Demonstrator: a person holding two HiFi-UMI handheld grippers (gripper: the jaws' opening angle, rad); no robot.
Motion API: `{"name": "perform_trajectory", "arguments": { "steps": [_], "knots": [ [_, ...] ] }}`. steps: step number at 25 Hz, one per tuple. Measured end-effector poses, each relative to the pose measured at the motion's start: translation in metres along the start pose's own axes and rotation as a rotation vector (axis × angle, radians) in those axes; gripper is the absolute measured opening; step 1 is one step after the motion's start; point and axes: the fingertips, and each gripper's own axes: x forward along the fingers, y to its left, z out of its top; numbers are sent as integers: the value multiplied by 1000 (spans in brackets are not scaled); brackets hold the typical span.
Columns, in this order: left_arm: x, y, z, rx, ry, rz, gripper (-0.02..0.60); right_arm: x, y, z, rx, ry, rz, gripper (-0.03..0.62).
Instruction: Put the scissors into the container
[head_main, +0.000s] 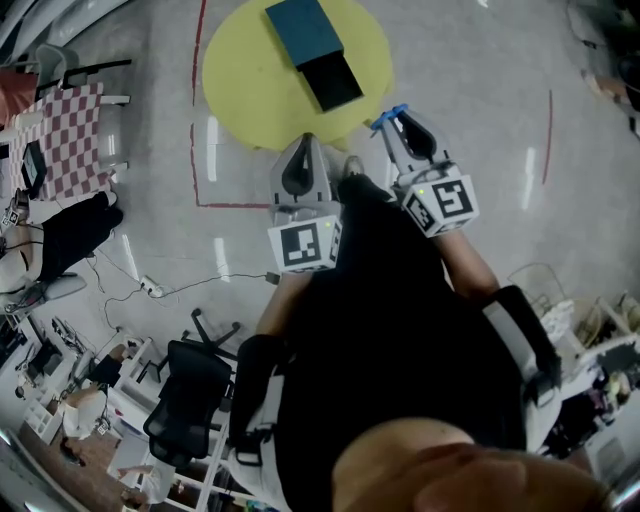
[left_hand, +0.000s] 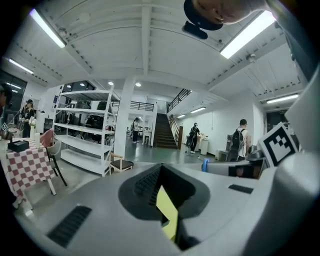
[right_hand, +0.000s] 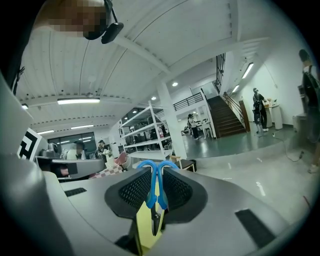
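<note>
In the head view a dark teal container (head_main: 303, 28) lies on the round yellow table (head_main: 250, 80), with a black part (head_main: 335, 82) sticking out of its near end. My right gripper (head_main: 393, 118) hovers over the table's near edge, shut on the blue-handled scissors (head_main: 388, 116). In the right gripper view the blue handles (right_hand: 150, 187) poke up between the jaws and the dark blades (right_hand: 155, 222) hang below. My left gripper (head_main: 306, 140) is beside it at the table edge. Its jaws look closed with nothing between them (left_hand: 161, 172), and only yellow tabletop (left_hand: 167, 212) shows behind.
Red tape lines (head_main: 197, 120) mark the grey floor around the table. A checkered table (head_main: 70, 130) stands at the left. A black office chair (head_main: 185, 400) and cables lie behind. White shelving (left_hand: 82, 130) and a staircase (left_hand: 160, 131) show far off.
</note>
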Motion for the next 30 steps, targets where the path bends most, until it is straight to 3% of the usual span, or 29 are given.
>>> {"name": "perform_trajectory", "arguments": {
  "steps": [15,30],
  "knots": [
    [42,9,2,-8,-5,-8,-2,44,-31,-8,-5,38,-14,72],
    [87,39,-1,-25,19,-7,-2,112,-44,-41,8,116,9,71]
  ]
}}
